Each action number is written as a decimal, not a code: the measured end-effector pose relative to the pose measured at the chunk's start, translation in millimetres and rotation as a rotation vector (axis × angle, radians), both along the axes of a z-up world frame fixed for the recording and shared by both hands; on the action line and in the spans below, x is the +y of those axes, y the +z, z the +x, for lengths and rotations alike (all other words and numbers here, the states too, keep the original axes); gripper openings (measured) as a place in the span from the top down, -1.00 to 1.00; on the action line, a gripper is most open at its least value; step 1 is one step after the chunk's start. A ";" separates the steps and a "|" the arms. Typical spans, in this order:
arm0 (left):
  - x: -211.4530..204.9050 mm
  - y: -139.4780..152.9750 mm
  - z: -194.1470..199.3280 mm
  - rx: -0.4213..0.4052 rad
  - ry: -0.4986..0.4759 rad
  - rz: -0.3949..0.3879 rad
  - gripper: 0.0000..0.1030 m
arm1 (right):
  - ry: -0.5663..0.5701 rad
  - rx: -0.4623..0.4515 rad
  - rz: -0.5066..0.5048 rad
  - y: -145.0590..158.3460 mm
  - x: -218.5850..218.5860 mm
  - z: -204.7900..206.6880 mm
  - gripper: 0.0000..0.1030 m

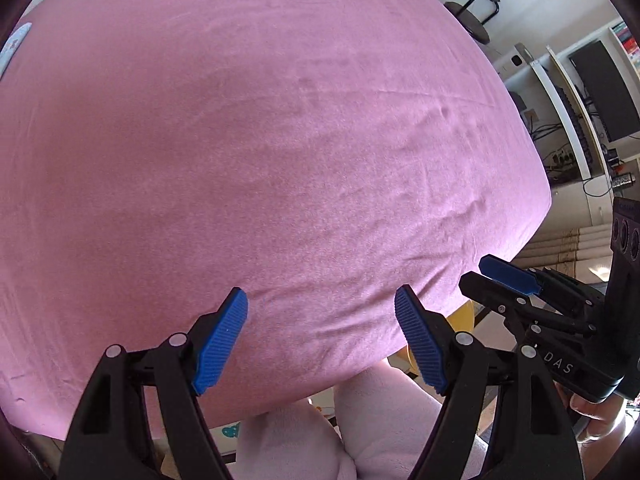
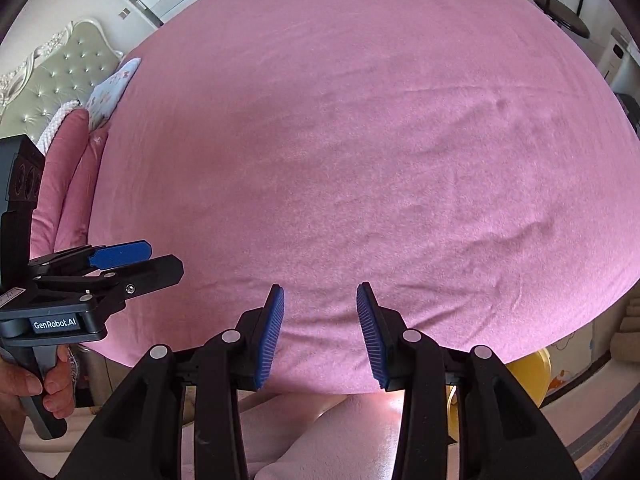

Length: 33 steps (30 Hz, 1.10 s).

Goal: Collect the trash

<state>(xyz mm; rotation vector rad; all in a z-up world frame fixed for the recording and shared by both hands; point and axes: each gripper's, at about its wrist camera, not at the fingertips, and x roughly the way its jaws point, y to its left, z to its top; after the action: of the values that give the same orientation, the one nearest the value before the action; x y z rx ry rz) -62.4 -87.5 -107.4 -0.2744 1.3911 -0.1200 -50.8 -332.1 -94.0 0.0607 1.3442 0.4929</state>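
A bed with a pink sheet point(image 1: 260, 140) fills both views point(image 2: 360, 140); I see no trash on it. My left gripper point(image 1: 322, 340) is open and empty above the near edge of the bed. It also shows in the right wrist view point(image 2: 136, 264), held in a hand at the left. My right gripper point(image 2: 320, 336) is open and empty above the same edge. It also shows in the left wrist view point(image 1: 500, 280), at the right. A yellow bin point(image 2: 532, 376) stands on the floor below the bed edge, at the right.
Pink pillows point(image 2: 68, 184) and a floral pillow point(image 2: 112, 88) lie by the tufted headboard point(image 2: 60, 80) at the left. A black stool point(image 1: 476, 4) stands beyond the far side. A desk with a monitor point(image 1: 604, 92) is at the right. My pink-clothed knees point(image 2: 320, 436) are below.
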 end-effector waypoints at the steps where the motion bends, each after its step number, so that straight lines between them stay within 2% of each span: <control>1: 5.1 5.9 -0.7 -0.012 0.009 0.004 -0.48 | 0.009 -0.013 0.000 4.8 3.1 2.9 0.27; 4: 17.4 27.6 -1.3 -0.071 0.062 0.026 -0.63 | 0.021 -0.058 -0.009 21.1 7.6 10.6 0.15; 6: 23.4 45.6 -3.0 -0.119 0.105 0.038 -0.75 | 0.011 -0.099 -0.010 32.8 4.9 16.6 -0.12; 11: 29.5 86.9 -8.0 -0.228 0.224 0.089 -0.87 | 0.001 -0.193 -0.013 66.0 -5.9 27.8 -0.50; 15: 30.1 125.8 -22.4 -0.381 0.325 0.168 -0.92 | 0.017 -0.322 -0.019 94.5 -11.9 28.3 -0.75; 17: 25.0 139.9 -27.8 -0.423 0.340 0.220 -0.92 | 0.031 -0.391 -0.016 106.8 -12.6 25.6 -0.78; 20: 17.1 153.2 -34.1 -0.447 0.359 0.231 -0.92 | 0.047 -0.454 -0.007 116.5 -13.4 22.0 -0.82; 24: 7.4 164.3 -43.4 -0.469 0.385 0.245 -0.92 | 0.056 -0.470 0.027 121.4 -13.9 17.8 -0.82; 28: 4.2 170.6 -40.0 -0.474 0.391 0.324 -0.92 | 0.096 -0.489 0.043 123.9 -9.2 18.3 -0.82; 33: 7.4 171.8 -37.2 -0.469 0.429 0.320 -0.92 | 0.094 -0.497 0.052 128.9 -9.5 21.2 -0.83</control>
<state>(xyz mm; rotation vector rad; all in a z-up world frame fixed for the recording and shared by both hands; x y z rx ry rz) -99.7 -80.1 64.4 -0.2506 0.8449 0.3708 -29.6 -341.6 34.9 -0.0792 0.8502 0.5785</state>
